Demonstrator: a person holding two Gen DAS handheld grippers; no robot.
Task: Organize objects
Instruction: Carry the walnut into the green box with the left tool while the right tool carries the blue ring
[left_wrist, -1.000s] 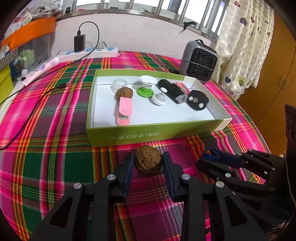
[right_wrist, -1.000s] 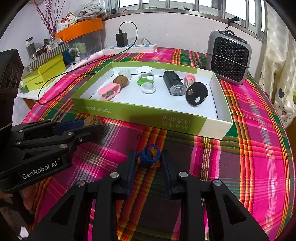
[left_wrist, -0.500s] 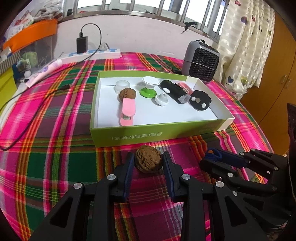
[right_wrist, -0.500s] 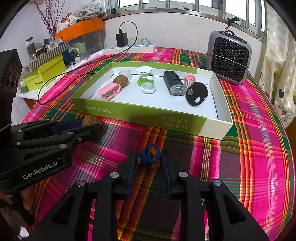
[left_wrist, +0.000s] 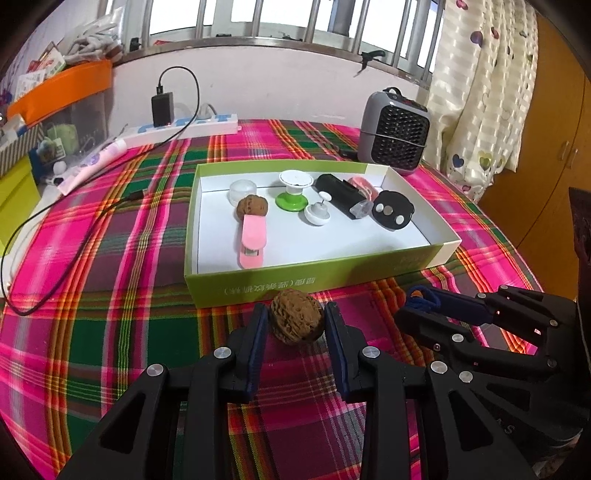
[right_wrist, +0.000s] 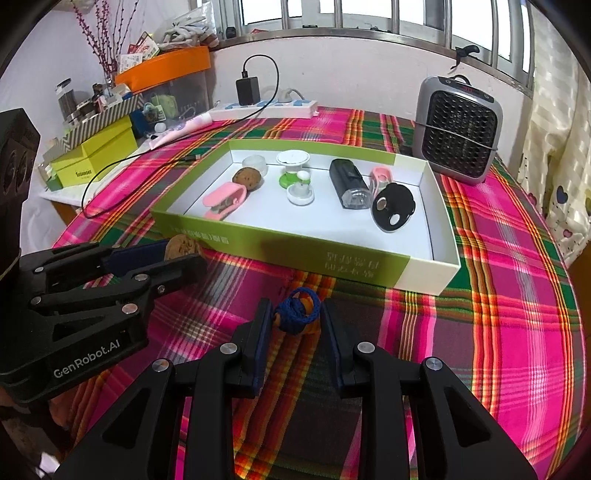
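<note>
My left gripper is shut on a brown walnut, held just above the plaid cloth in front of the green box. It also shows in the right wrist view at the left, with the walnut between its fingers. My right gripper is shut on a blue cord knot with an orange bead. It shows in the left wrist view at the right, the blue cord at its tips. The box holds a second walnut, a pink clip and several small items.
A grey fan heater stands behind the box at the right. A white power strip with a black charger and a black cable lie at the back left. Yellow and orange boxes crowd the left edge.
The left gripper has lifted a little and moved left with the walnut. The right gripper has barely moved with the blue cord.
</note>
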